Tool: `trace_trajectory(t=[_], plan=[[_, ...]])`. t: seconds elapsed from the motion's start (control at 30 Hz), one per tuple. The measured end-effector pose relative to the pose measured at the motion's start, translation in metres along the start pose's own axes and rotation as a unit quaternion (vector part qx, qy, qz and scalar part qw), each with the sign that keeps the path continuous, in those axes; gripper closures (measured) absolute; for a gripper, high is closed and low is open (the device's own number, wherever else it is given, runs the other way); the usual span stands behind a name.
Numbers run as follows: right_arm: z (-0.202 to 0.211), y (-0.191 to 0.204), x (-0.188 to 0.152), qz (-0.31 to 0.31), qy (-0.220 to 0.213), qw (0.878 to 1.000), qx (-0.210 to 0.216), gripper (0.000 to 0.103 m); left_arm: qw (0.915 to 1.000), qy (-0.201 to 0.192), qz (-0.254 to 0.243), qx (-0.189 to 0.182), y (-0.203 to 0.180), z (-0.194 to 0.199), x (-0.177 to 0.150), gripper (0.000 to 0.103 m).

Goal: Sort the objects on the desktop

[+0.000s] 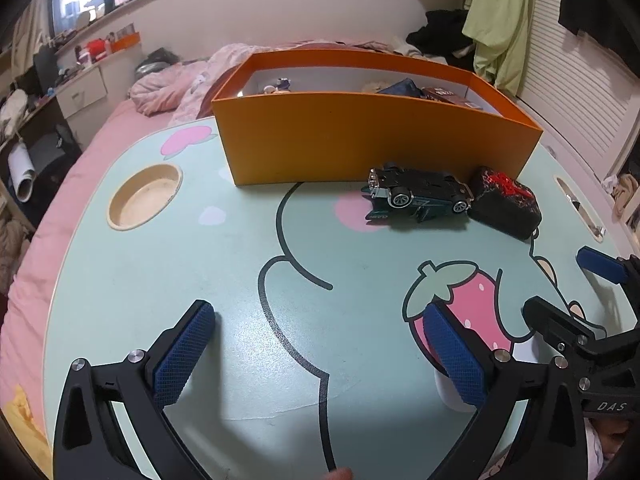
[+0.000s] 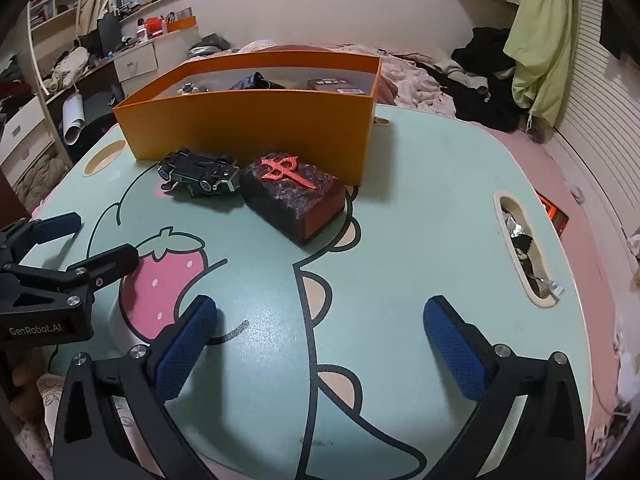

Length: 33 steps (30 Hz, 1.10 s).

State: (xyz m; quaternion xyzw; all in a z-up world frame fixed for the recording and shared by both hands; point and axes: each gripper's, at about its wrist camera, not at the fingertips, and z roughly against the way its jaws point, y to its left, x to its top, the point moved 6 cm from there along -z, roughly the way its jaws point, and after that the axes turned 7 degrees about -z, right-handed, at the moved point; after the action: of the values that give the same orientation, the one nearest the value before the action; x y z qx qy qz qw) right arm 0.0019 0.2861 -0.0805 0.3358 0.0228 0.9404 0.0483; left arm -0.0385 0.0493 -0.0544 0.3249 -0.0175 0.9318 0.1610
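Note:
A dark green toy car lies on its side on the mint table, just in front of the orange box. A black block with a red emblem lies right beside the car. The box holds several small items. My left gripper is open and empty, low over the table's near part, well short of the car. My right gripper is open and empty, also near the front edge. Each gripper shows at the edge of the other's view: the right, the left.
The lap table sits on a pink bed. It has a round cup recess at the left and a slot at the right holding wrappers. Bedding and clothes lie behind the box.

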Motion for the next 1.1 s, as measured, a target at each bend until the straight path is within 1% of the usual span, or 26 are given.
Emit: trace_trajectory(t=[0.47, 1.1], plan=[[0.0006, 0.0019, -0.0001, 0.001, -0.001, 1.000, 0.000, 0.000, 0.9998, -0.009, -0.013, -0.008, 0.0007, -0.0019, -0.0003, 0.000], [0.0003, 0.0017, -0.0003, 0.001, -0.001, 1.000, 0.001, 0.000, 0.9998, -0.009, -0.013, -0.008, 0.0003, -0.0017, -0.0006, 0.000]])
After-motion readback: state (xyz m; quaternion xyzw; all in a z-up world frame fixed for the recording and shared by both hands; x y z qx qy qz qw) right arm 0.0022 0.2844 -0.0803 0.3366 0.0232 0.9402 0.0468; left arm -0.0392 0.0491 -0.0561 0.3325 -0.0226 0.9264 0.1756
